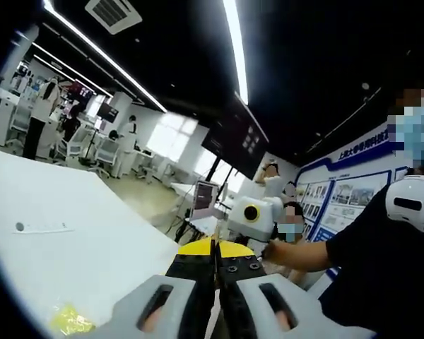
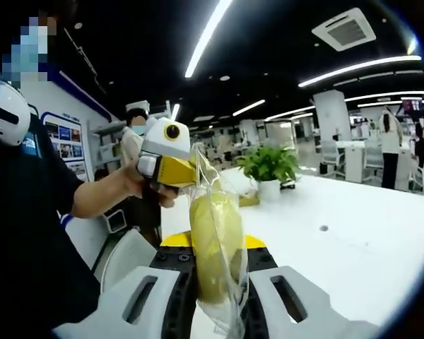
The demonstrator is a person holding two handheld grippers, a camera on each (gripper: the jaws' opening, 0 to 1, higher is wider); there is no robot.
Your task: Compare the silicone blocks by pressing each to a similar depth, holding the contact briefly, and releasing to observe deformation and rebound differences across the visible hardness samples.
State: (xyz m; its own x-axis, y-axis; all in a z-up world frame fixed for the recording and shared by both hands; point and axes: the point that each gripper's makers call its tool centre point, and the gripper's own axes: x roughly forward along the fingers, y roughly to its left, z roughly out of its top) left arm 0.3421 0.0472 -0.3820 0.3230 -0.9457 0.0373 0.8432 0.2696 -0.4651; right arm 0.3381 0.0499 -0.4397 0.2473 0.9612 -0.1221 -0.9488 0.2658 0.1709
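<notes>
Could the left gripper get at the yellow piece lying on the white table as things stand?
Probably yes: the yellow piece lies on the white table beside the shut left gripper, with nothing between; the gripper would need to open.

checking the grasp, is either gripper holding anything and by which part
The right gripper clamps a yellow block in a clear bag by its lower end; the left gripper pinches the bag's top.

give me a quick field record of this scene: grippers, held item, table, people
left gripper: jaws shut, nothing seen between them
right gripper: jaws closed on a clear bag with a yellow piece inside
other end of bag: at the left gripper, seen in the right gripper view
table: white; potted plant on it
also on table: yellow item
people: person's forearm; others standing far back
</notes>
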